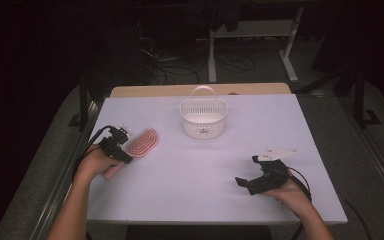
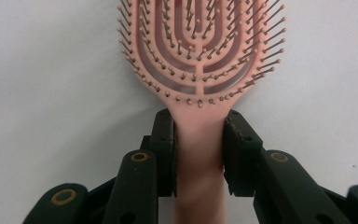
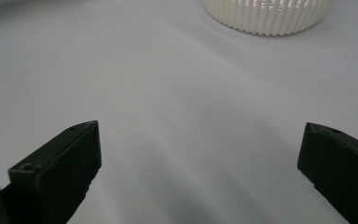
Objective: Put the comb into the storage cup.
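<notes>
A pink hairbrush [image 1: 143, 142] lies bristles up on the white table [image 1: 200, 170] at the left. In the left gripper view its vented head [image 2: 200, 42] points away from me. My left gripper [image 1: 121, 146] is shut on the brush's handle just below the head, with both pads [image 2: 164, 140] pressed against it. My right gripper [image 1: 247, 170] stands open near the table's front right. Its jaws are wide apart with nothing between them, low over bare table [image 3: 186, 116].
A white slotted basket [image 1: 203, 127] with an arched handle stands at the back middle of the table, and its ribbed wall [image 3: 268, 18] is ahead of the right gripper. Beyond the table are dark floor, cables and desk legs.
</notes>
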The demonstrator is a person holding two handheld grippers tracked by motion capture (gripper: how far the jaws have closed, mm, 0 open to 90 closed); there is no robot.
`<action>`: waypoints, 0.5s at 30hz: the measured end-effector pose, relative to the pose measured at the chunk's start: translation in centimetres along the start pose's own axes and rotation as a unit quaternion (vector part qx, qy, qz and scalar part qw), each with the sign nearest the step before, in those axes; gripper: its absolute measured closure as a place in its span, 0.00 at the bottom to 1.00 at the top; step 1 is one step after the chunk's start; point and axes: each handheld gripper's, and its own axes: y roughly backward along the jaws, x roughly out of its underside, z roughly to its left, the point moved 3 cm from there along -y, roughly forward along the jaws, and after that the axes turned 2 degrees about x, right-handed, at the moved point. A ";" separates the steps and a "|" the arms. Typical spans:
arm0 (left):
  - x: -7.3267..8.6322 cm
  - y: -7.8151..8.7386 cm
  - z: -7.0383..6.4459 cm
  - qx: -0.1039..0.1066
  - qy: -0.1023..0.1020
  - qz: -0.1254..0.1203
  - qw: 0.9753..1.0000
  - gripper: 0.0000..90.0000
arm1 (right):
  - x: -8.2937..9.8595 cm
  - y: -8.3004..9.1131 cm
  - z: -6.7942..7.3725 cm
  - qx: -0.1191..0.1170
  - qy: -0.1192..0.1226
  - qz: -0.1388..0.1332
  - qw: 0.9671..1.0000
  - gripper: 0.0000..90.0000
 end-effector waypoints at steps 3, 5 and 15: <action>0.0 0.0 0.0 -0.001 0.000 0.000 1.000 0.78 | 0.0 0.0 -0.1 0.001 0.000 0.000 1.000 0.00; 0.0 0.0 0.0 -0.001 0.000 -0.001 1.000 0.78 | 0.0 0.0 -0.1 0.001 -0.001 0.000 1.000 0.00; 0.2 0.1 0.2 0.004 0.002 -0.012 1.000 0.78 | 0.0 0.0 -0.1 0.001 -0.001 -0.001 1.000 0.00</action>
